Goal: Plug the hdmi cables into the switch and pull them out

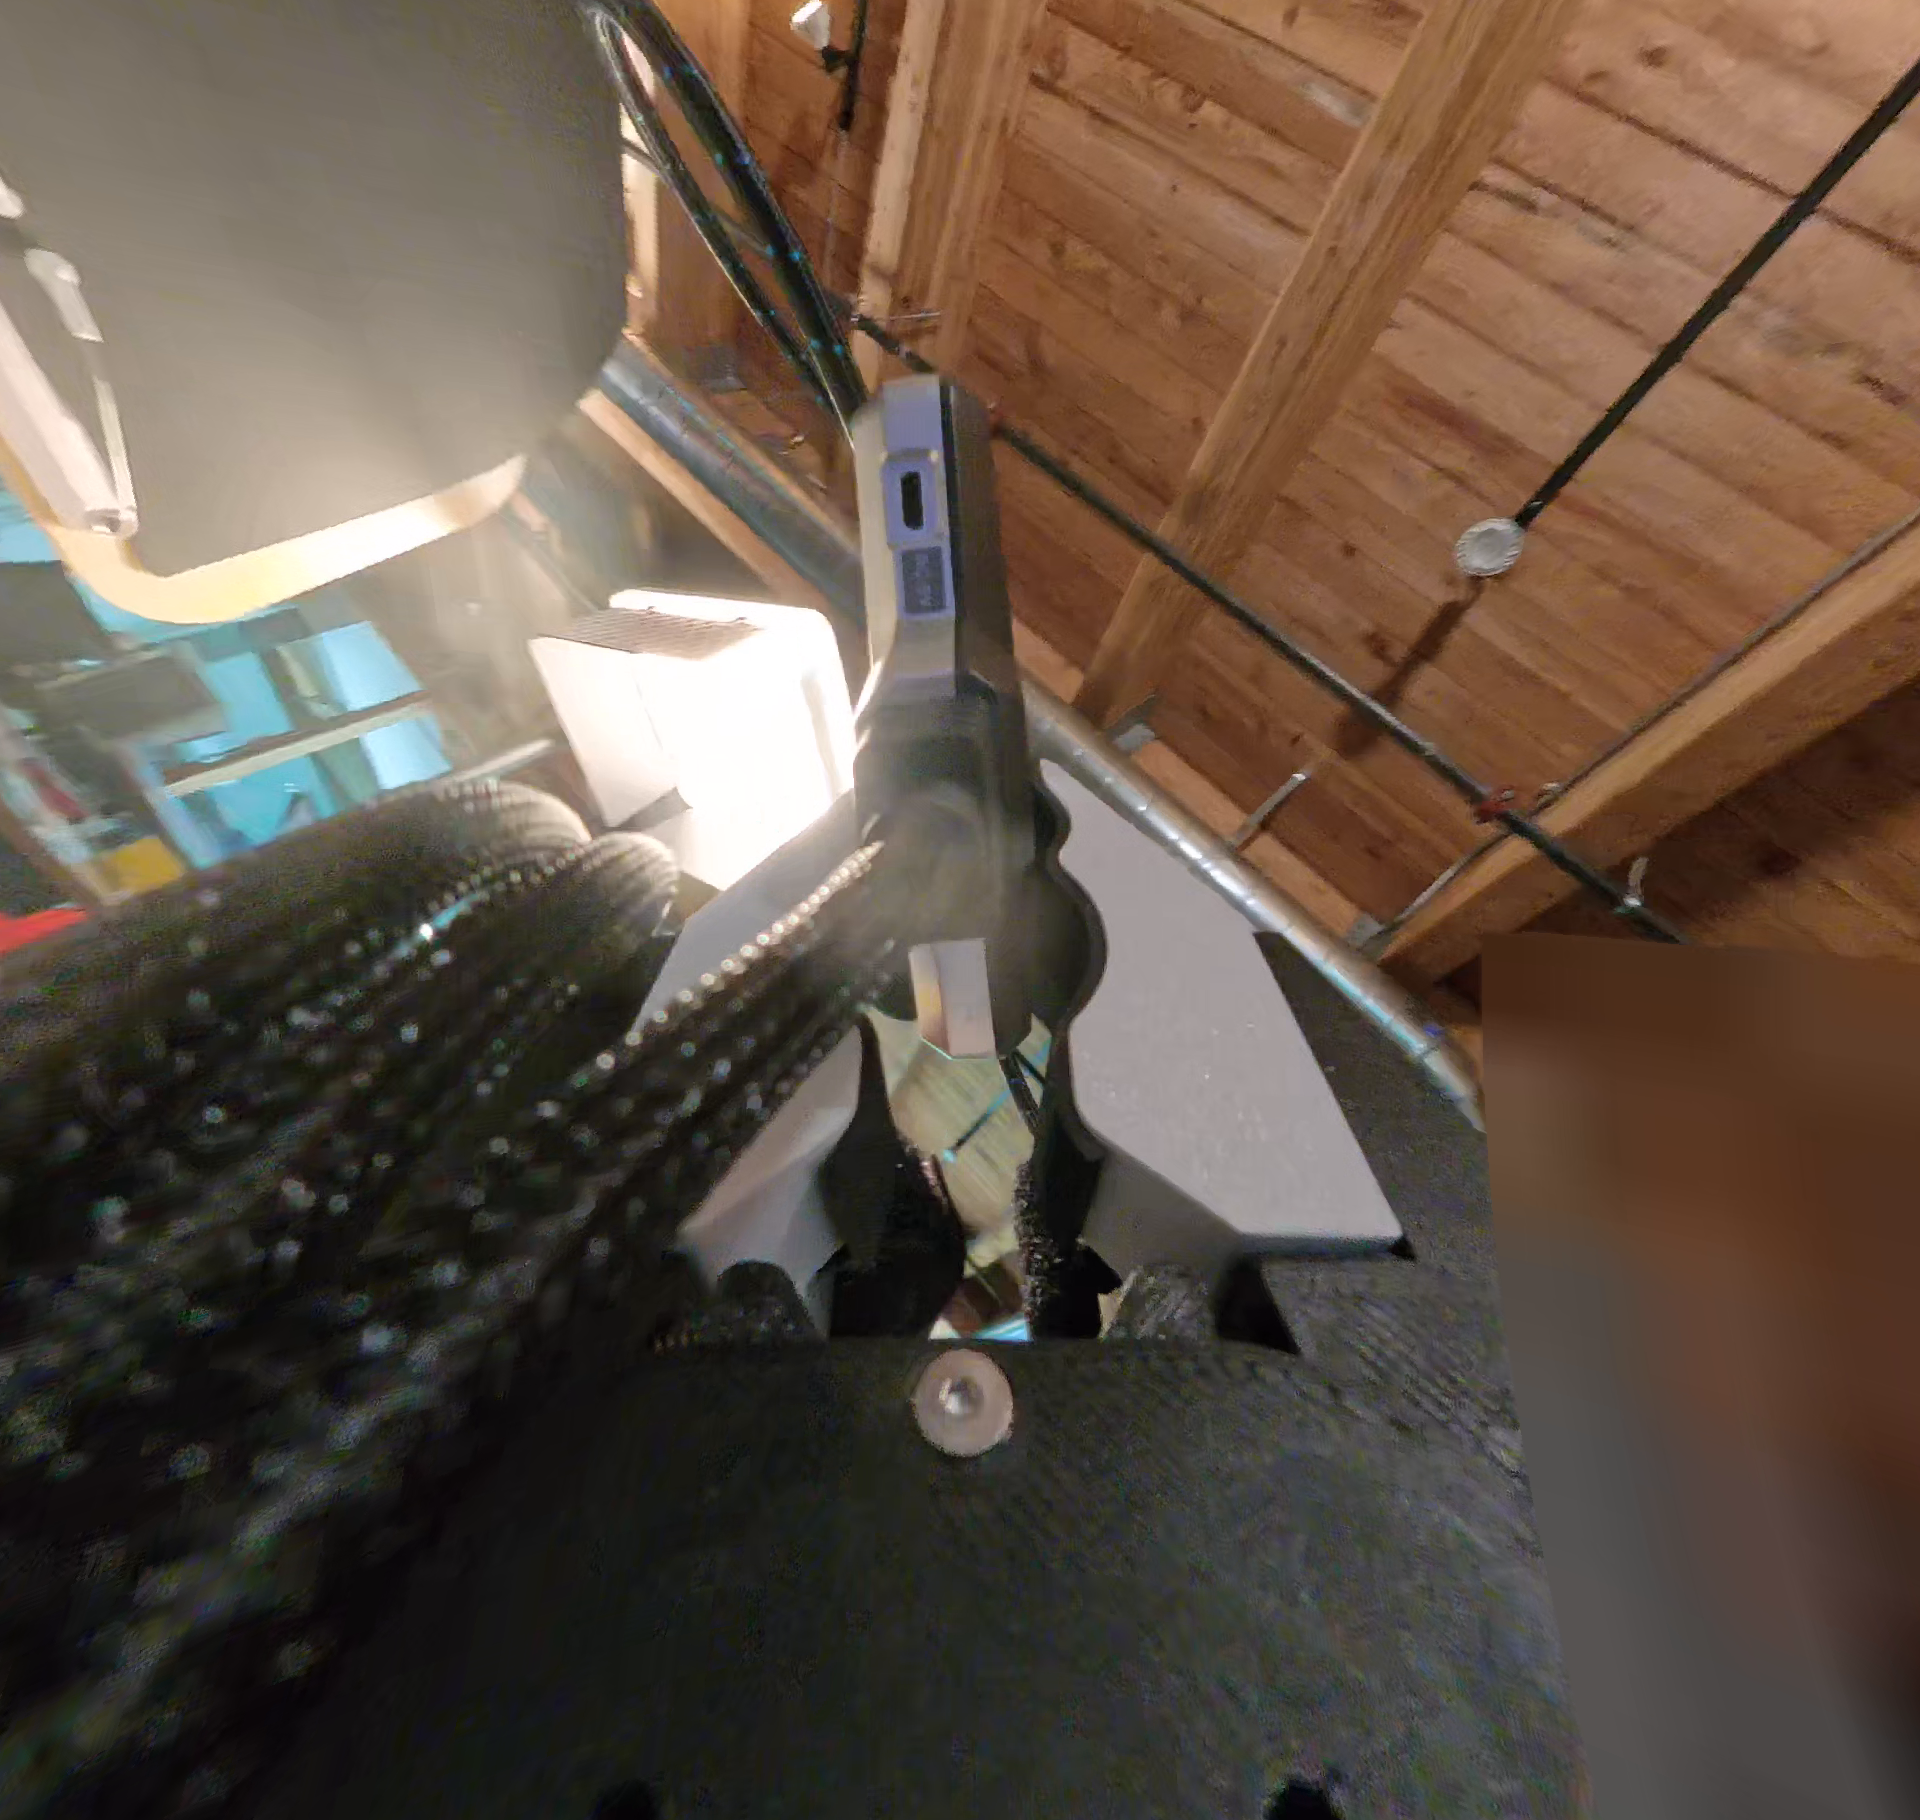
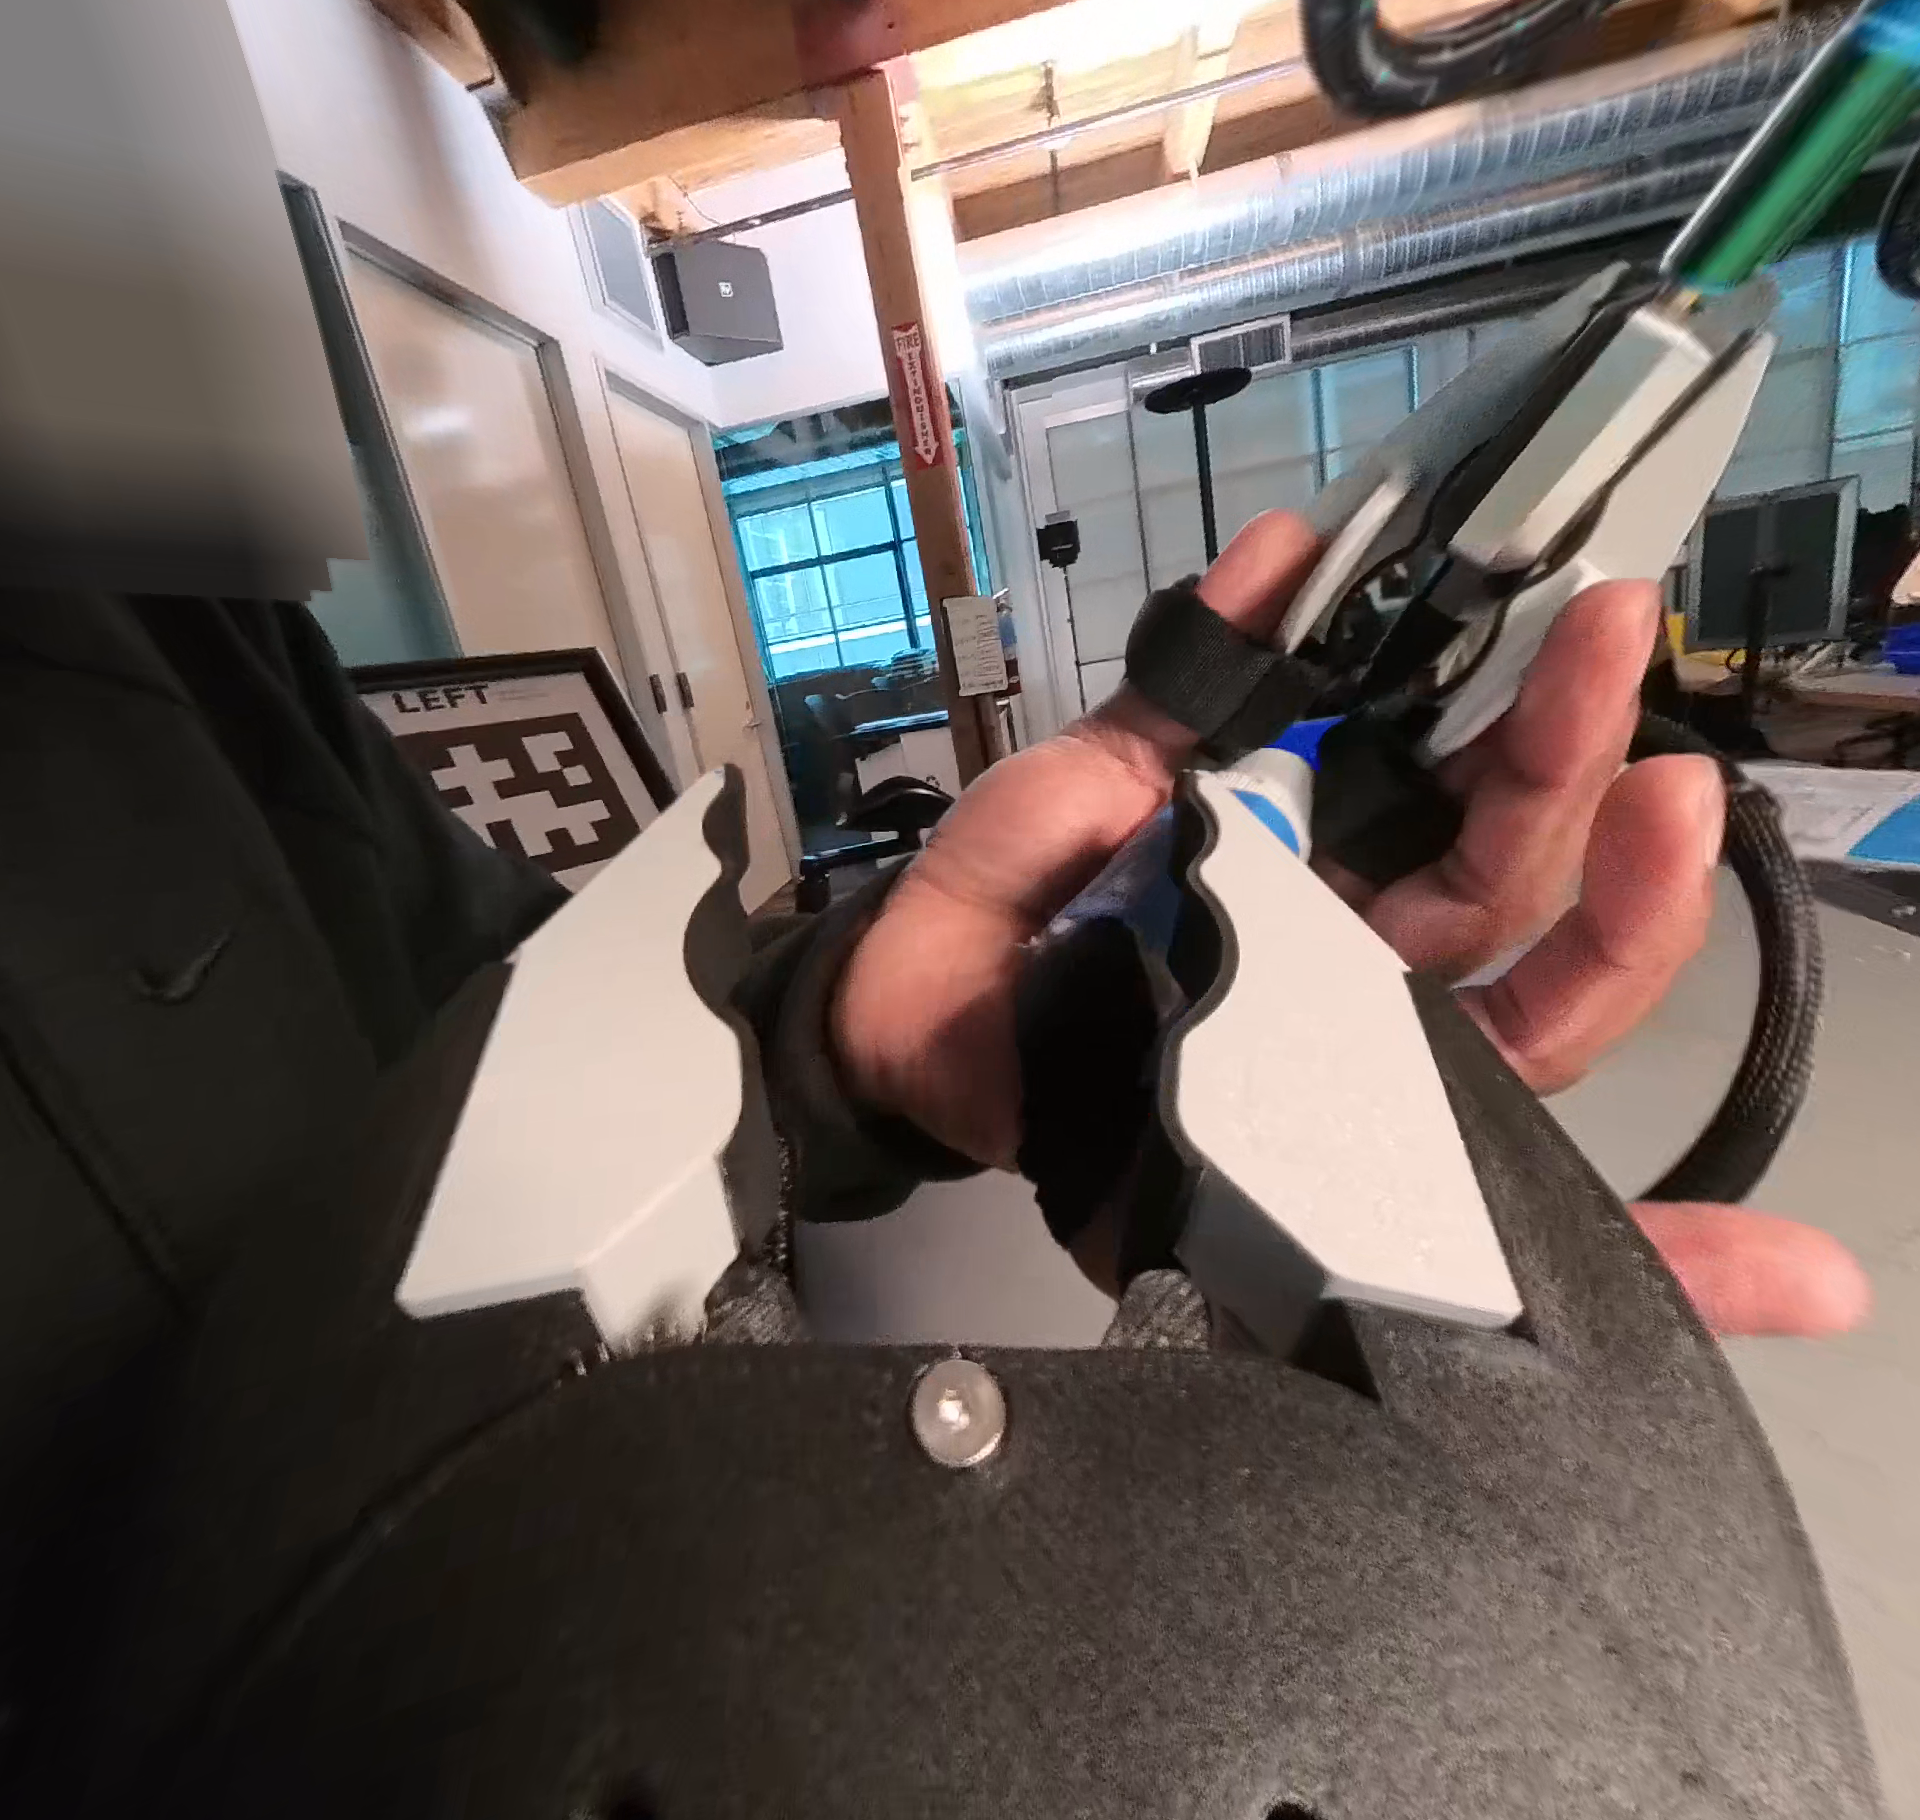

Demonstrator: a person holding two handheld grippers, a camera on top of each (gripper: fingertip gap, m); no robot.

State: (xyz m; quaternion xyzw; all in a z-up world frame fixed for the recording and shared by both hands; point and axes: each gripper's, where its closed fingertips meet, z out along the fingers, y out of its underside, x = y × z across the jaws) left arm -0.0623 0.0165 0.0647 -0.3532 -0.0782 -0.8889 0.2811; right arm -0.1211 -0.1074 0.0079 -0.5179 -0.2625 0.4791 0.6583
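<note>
1. Nearest the lens in the right wrist view, the right gripper (image 2: 961,794) is released: its grey fingers stand well apart with nothing between them.
2. Beyond its tips, a person's hand (image 2: 1538,835) holds the left gripper (image 2: 1538,482), which is clenched on the silver HDMI switch (image 2: 1621,420).
3. In the left wrist view, the left gripper (image 1: 961,835) pinches the switch (image 1: 925,544) by its near end, so the box stands up past the fingertips towards the wooden ceiling.
4. A black braided cable (image 1: 416,1043) runs in from the left of the fingers. Its plug seems to meet the switch at the clamped end, though blur keeps me from saying that it is seated.
5. Judged step: the switch is braced while the free right tool goes for a plug. The next move probably calls for a square grip on the plug body and a straight pull or push along the port.
6. Writing: a dark label under the switch's side port is unreadable; a red sign (image 2: 909,394) on the post and a framed marker board (image 2: 520,762) carry lettering.
</note>
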